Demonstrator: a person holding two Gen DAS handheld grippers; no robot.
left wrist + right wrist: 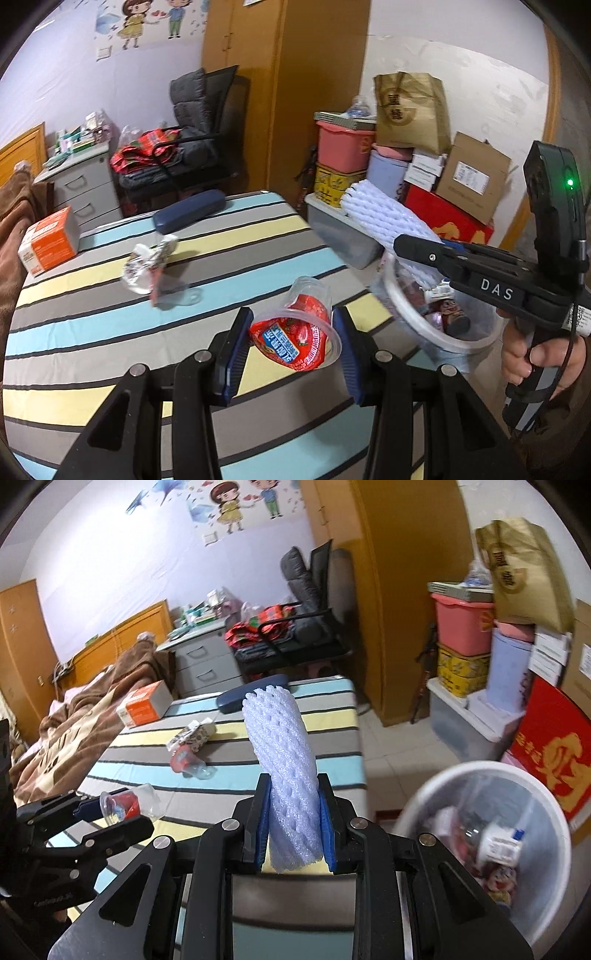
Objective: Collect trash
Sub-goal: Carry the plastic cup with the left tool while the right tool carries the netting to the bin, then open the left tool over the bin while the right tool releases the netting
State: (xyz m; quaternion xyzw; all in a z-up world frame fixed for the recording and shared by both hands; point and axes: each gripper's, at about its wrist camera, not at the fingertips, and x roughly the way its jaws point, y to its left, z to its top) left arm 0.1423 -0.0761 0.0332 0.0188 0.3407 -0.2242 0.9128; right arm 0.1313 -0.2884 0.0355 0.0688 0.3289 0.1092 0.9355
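Beside the white bin (480, 771), our right gripper (293, 827) pinches an upright foam net sleeve (280, 746), nearer the rim; our left gripper (291, 343) clamps a crushed plastic cup (299, 328) farther off, above the table (92, 332).

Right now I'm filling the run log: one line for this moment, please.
left gripper: shut on jelly cup | right gripper: shut on foam net | bin: beside table, holds trash
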